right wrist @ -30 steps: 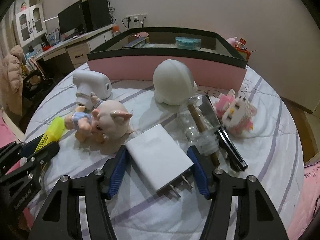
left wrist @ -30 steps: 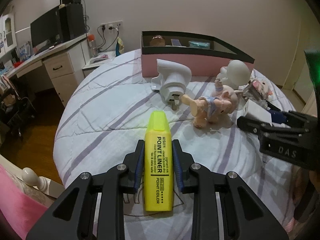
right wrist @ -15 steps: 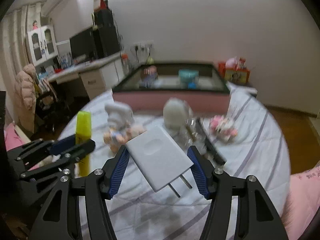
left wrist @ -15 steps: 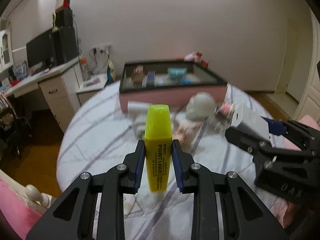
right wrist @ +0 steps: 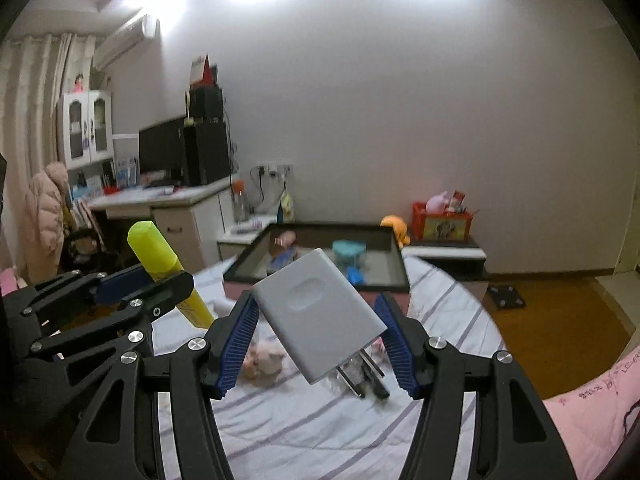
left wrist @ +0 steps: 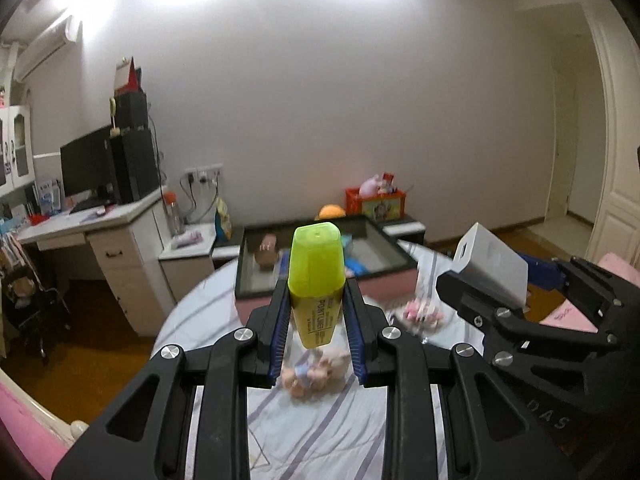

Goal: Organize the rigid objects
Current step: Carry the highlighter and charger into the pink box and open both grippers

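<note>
Left wrist: striped bedcover [left wrist: 320, 436] below, desk [left wrist: 100, 224] left.

The yellow highlighter [left wrist: 317, 284] carries black print down its barrel reading "POINT LINER", with a line of smaller print beside it too small to read. In the left wrist view, the black body of the right gripper [left wrist: 520, 280] shows the raised letters "DAS". A pink cushion [right wrist: 600, 408] at the right wrist view's lower right bears dark writing that cannot be made out.
</note>
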The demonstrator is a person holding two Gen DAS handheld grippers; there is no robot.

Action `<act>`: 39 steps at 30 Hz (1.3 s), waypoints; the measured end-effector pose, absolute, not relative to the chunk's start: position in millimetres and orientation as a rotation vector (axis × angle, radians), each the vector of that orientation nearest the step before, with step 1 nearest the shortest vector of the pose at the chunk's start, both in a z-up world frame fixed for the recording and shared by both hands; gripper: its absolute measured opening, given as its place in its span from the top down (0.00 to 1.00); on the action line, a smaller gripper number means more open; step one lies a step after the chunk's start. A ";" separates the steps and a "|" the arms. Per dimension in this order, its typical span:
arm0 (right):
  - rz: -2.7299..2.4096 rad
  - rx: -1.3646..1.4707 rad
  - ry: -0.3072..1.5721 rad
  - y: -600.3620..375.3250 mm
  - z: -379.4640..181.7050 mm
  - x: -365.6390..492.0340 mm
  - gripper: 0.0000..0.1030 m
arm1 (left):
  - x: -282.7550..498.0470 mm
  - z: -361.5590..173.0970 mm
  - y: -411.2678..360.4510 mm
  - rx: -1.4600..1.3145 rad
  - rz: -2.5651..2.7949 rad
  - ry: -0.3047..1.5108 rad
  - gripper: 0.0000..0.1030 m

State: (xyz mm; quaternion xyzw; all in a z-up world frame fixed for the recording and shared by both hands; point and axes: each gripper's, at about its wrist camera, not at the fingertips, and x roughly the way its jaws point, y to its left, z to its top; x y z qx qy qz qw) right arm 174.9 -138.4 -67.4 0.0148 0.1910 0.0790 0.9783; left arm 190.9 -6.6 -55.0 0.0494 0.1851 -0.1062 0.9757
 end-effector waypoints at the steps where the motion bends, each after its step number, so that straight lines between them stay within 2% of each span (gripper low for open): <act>1: 0.154 0.028 0.374 -139.9 -63.4 174.9 0.40 | 189.2 -50.5 -8.2 0.103 -0.209 0.357 0.74; 13: 0.133 0.001 0.257 -140.5 -27.0 168.2 0.40 | 179.0 -13.9 -8.7 0.124 -0.170 0.229 0.74; 24: 0.153 -0.013 0.242 -131.4 -24.1 192.9 0.40 | 206.4 -10.4 -3.2 0.141 -0.141 0.215 0.74; 32: 0.139 -0.043 0.294 -130.7 -33.9 250.9 0.40 | 276.9 -24.8 -11.5 0.154 -0.168 0.281 0.74; 39: 0.116 -0.069 0.412 -140.5 -61.8 337.7 0.40 | 385.6 -60.5 -28.7 0.165 -0.227 0.452 0.74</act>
